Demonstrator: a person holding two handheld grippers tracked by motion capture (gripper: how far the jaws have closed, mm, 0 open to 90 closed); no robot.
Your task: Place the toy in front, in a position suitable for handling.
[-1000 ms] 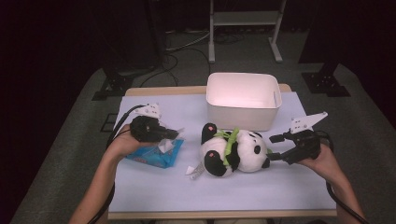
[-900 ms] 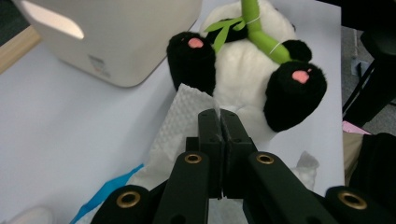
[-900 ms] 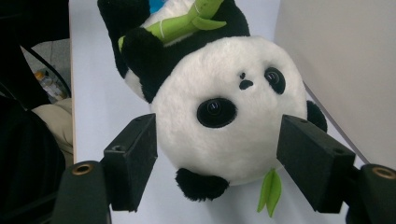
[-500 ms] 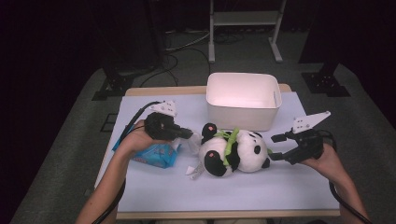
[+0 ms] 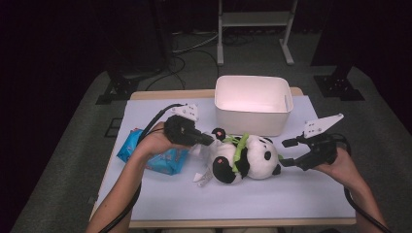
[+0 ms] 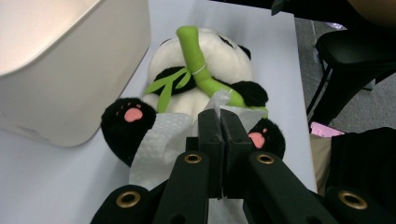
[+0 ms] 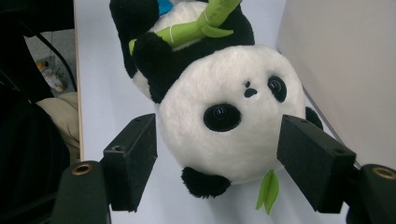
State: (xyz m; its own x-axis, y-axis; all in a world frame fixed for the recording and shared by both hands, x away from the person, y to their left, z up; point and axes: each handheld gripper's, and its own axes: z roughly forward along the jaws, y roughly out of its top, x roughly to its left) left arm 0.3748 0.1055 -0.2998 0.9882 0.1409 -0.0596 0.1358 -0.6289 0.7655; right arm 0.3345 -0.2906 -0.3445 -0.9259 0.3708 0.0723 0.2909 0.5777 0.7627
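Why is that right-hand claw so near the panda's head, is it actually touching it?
Apart. In the right gripper view, the right gripper stands open with its jaws either side of the panda's head, and pale table shows between each jaw and the fur.

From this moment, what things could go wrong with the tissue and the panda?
1. The left gripper is shut on a thin white tissue lying over the panda plush; a pull might tear it.
2. The right gripper is open around the panda's head without clamping it, so the plush may slide when wiped.
3. The white bin stands close behind the panda; a push could bump it.
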